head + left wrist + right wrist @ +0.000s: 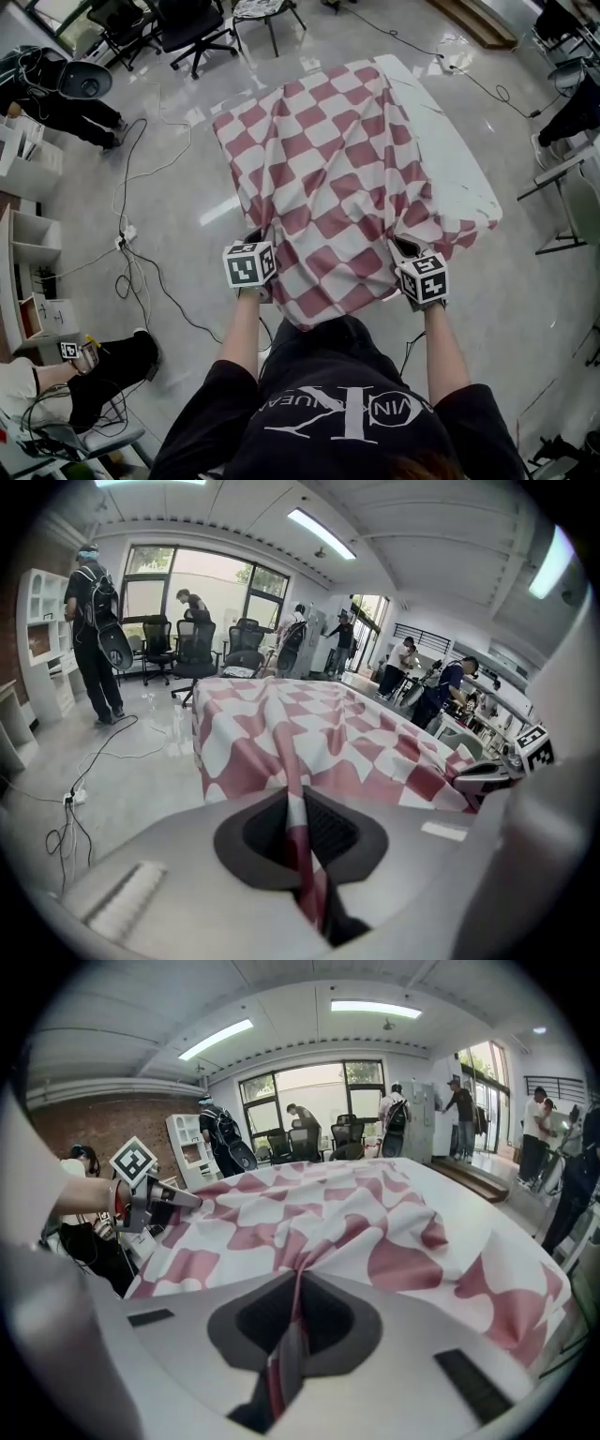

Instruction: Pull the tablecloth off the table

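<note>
A red-and-white checked tablecloth [328, 178] lies bunched over a white table [450, 150], whose far right side is bare. The cloth's near edge hangs off the table toward me. My left gripper [255, 246] is shut on a fold of the cloth near its left corner. My right gripper [405, 251] is shut on a fold near the right corner. In the left gripper view the cloth [300, 752] runs pinched between the dark pads [330, 829]. In the right gripper view the tablecloth [319, 1213] is drawn into the closed jaws, with the left gripper [192, 1201] visible at the left.
Cables [131, 234] trail over the glossy floor on the left. Office chairs [192, 28] stand beyond the table. White shelves [28, 244] line the left edge. A seated person's legs [112, 366] are at the lower left. Several people stand in the background.
</note>
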The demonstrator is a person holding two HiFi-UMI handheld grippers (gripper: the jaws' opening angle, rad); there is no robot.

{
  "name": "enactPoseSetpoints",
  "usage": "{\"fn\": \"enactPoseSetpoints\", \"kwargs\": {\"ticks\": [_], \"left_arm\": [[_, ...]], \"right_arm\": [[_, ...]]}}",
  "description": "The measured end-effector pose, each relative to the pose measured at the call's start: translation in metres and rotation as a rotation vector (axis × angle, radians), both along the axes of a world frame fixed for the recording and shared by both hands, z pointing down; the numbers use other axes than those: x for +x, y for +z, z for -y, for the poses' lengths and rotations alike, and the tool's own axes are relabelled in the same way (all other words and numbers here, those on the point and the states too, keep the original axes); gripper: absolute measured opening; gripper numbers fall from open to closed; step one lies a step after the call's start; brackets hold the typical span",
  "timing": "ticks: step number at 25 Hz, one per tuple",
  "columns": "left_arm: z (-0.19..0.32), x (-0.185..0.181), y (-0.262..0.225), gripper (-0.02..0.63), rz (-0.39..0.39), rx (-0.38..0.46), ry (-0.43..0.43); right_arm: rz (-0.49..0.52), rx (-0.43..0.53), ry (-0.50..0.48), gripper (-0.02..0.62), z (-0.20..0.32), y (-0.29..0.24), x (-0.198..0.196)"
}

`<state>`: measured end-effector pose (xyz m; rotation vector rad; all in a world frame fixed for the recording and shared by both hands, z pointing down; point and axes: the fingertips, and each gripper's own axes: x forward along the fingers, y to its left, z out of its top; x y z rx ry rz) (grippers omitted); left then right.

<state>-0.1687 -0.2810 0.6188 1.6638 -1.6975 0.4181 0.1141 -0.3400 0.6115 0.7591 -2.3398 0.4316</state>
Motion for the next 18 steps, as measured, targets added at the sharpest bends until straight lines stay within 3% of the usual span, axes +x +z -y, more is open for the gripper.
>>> {"fn": "enactPoseSetpoints", "kwargs": {"ticks": [8,18], "left_arm": [[-0.011,0.018,-0.009,0.017,-0.042,0.005,0.009],[-0.017,0.007,-0.054,0.017,-0.069,0.073,0.079]], "right_arm": [[0.065,-0.021,0.047,0.023,0.003,-0.018,0.01],[0.121,0.017,0.18,0.023,-0.014,-0.064,0.002]]}}
